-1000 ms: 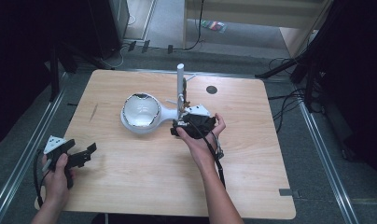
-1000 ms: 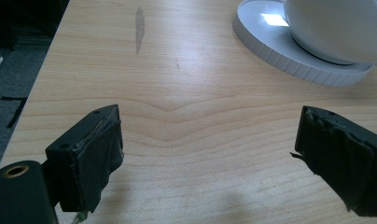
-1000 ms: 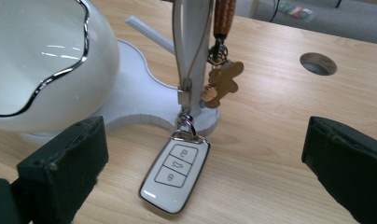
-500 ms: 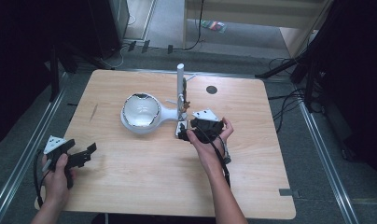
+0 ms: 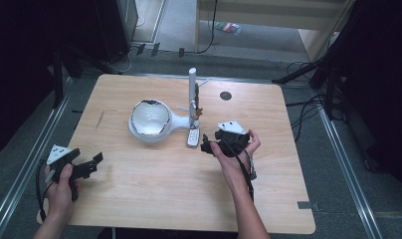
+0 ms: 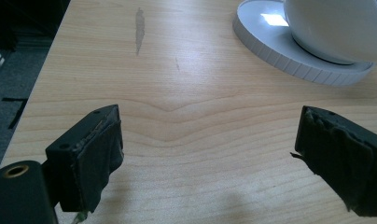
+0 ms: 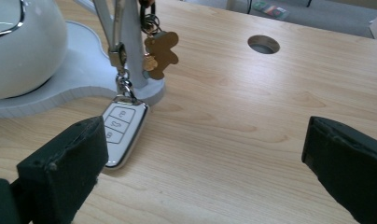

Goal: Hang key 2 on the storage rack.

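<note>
A white stand [image 5: 192, 94] with a bowl-shaped dish [image 5: 149, 119] sits mid-table. From its post hang a white car key fob [image 5: 193, 138] [image 7: 121, 133] and a brown bear charm [image 7: 161, 51]; the fob's lower end rests on the wood. My right gripper [image 5: 207, 145] [image 7: 205, 168] is open just right of the fob, with nothing between its jaws. My left gripper [image 5: 92, 164] [image 6: 210, 163] is open near the table's left front edge, low over bare wood. In the left gripper view the dish base [image 6: 289, 51] lies ahead at upper right.
A round cable hole [image 5: 225, 95] [image 7: 263, 44] lies in the table behind the right gripper. Table edges run close on the left beside the left hand [image 5: 62, 191]. Cables and dark stands [image 5: 328, 79] crowd the floor around the table.
The right gripper has drawn back toward the person and to the right, away from the stand's post; the key fob now hangs there free. The left gripper has stayed put.
</note>
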Demonstrator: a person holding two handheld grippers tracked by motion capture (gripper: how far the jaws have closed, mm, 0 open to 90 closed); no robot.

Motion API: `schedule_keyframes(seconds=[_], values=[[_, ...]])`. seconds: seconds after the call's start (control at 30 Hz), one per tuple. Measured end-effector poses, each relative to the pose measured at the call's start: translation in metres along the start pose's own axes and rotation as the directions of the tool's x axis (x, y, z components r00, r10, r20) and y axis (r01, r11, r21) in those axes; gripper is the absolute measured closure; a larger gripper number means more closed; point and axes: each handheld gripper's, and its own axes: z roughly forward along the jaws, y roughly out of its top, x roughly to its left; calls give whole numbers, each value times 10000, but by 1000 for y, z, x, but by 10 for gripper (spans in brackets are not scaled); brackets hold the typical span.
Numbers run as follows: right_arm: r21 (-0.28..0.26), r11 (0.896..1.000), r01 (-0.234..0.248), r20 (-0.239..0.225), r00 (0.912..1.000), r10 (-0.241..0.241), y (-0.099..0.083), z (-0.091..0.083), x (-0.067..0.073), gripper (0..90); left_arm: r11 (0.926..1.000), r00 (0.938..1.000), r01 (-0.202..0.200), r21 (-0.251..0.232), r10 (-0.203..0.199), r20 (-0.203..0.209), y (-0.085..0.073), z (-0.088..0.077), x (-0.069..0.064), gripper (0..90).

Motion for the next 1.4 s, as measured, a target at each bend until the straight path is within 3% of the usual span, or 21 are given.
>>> schedule_keyframes(seconds=[0.47, 1.4], values=[[50, 9999, -120, 303, 9995, 119, -12, -10, -23, 3, 10000, 10000, -6, 1, 6, -8, 0, 0, 0, 80], [270, 9971, -710, 984, 9928, 680, -56, -32, -72, 3, 10000, 10000, -39, -31, 39, -44, 0, 0, -1, 80]])
